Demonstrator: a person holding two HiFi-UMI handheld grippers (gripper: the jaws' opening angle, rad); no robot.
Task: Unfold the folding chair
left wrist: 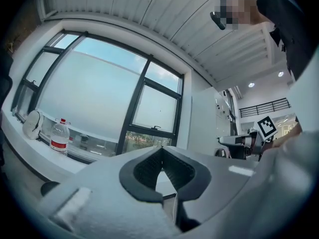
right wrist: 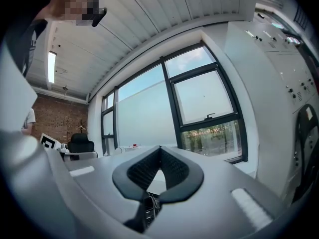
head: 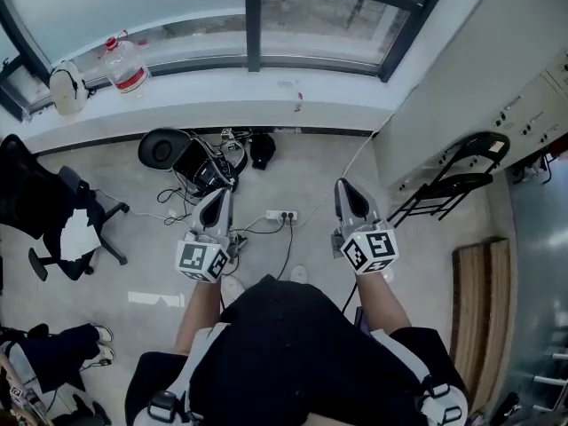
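Dark shirt [head: 293, 353] fills the bottom; left claw [head: 216, 202] and right claw [head: 349, 193] both pressed together, empty (ribbed black pads). Black tubular folding chair [head: 454, 177] leans folded, right. Clear plastic bottle [head: 127, 66], upper left.

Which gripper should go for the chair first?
Right. The folded chair stands by the wall on the person's right, nearer the right gripper. The left gripper is farther off, on the other side of the body. Both are shut and empty, so either would have to open first.
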